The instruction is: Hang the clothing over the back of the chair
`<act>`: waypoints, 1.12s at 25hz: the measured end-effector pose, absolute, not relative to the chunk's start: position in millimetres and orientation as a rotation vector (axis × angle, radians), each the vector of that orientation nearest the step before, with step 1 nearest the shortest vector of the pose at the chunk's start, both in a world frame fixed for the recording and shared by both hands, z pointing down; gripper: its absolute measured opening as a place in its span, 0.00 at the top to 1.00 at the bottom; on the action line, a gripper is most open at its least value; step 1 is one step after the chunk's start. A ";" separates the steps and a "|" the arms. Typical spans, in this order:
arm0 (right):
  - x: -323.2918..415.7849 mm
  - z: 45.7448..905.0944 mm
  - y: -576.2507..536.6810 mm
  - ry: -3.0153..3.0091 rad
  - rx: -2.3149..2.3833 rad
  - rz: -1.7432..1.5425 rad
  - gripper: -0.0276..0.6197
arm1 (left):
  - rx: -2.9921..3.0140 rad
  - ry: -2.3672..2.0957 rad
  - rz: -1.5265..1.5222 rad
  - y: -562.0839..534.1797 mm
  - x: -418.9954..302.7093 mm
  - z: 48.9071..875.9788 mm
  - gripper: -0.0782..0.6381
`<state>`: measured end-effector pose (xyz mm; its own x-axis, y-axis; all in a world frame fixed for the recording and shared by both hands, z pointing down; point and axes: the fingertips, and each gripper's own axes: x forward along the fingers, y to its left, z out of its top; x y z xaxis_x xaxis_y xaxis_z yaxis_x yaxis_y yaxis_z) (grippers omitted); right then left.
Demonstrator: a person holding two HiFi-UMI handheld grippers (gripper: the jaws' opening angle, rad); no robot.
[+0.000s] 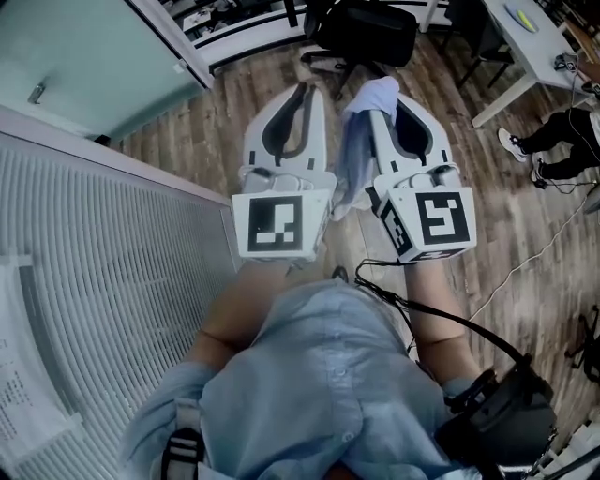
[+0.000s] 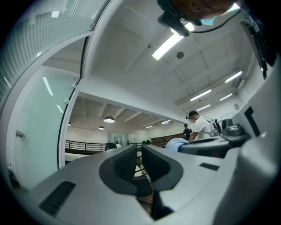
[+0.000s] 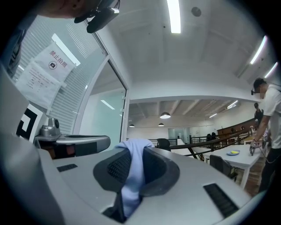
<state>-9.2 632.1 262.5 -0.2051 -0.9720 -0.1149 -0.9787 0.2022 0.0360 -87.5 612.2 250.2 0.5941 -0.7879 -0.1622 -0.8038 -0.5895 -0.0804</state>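
Head view looked steeply down on my two grippers, held side by side over the wooden floor (image 1: 216, 131) in the upper middle of the frame. My right gripper (image 1: 386, 98) was clenched on the clothing (image 1: 359, 141), a pale blue garment. It bunched over the jaw tips and hung down in the gap between the two tools, its lower edge near the marker cube (image 1: 431, 220) of the right one. My left gripper (image 1: 302, 94) sat just to the left, jaws closed together with nothing in them. I could not tell whether the cloth brushed its casing.

The black chair (image 1: 361, 28) stood at the top centre of the frame, beyond both jaw tips and apart from the clothing. A white table (image 1: 525, 52) ran along the upper right, with a seated person's legs (image 1: 553, 145) at the right edge. A glass door (image 1: 84, 56) filled the upper left and a slatted panel (image 1: 103, 281) the left side.

Right gripper view showed the grip itself: the blue fabric ran up between the ribbed pads (image 3: 115, 167) and folded over their tops. Left gripper view showed my jaws almost touching, only a thin empty slit between them. The blue bundle sat right of centre on the other tool's tip.
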 end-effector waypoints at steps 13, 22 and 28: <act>-12.1 239.7 486.2 2.340 -1.944 0.229 0.87 | -2.708 1.290 0.206 458.2 -84.9 243.9 0.84; -21.6 235.1 407.5 2.350 -1.945 0.252 0.87 | -2.702 1.280 0.247 382.9 -94.9 237.3 0.84; -9.9 246.0 362.8 2.367 -1.948 0.207 0.87 | -2.714 1.300 0.199 338.7 -83.2 248.8 0.84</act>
